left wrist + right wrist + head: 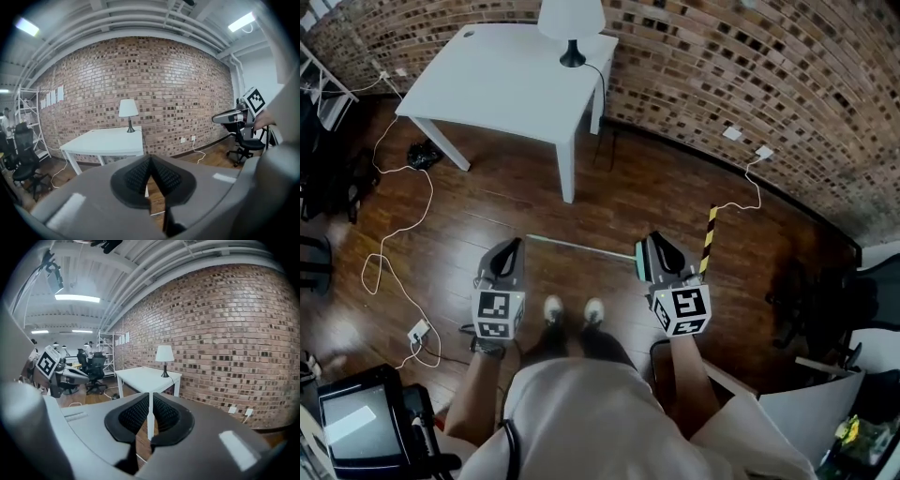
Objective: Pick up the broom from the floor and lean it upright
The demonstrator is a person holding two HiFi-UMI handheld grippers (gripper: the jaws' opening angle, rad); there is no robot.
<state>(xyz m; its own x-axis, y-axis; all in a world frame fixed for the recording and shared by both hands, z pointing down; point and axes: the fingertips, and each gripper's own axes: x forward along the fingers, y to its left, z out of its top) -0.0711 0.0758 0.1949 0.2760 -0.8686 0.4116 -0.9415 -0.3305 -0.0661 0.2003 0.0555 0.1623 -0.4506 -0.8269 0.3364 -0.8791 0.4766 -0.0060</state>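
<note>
The broom's thin pale handle (581,247) lies flat on the wooden floor just ahead of the person's shoes, with a teal piece (639,264) at its right end. My right gripper (653,240) hovers over that end; its jaws stand a narrow slit apart with nothing between them, and the table leg shows through the gap (149,416). My left gripper (515,246) is beside the handle's left end, with its pads meeting at the tips (150,158) and holding nothing. A yellow-and-black striped bar (710,234) lies just right of the right gripper. Whether it belongs to the broom I cannot tell.
A white table (506,84) with a lamp (572,23) stands ahead against the brick wall (769,84). White cables (394,244) trail over the floor at left. An office chair (825,300) is at right, a screen device (361,422) at lower left.
</note>
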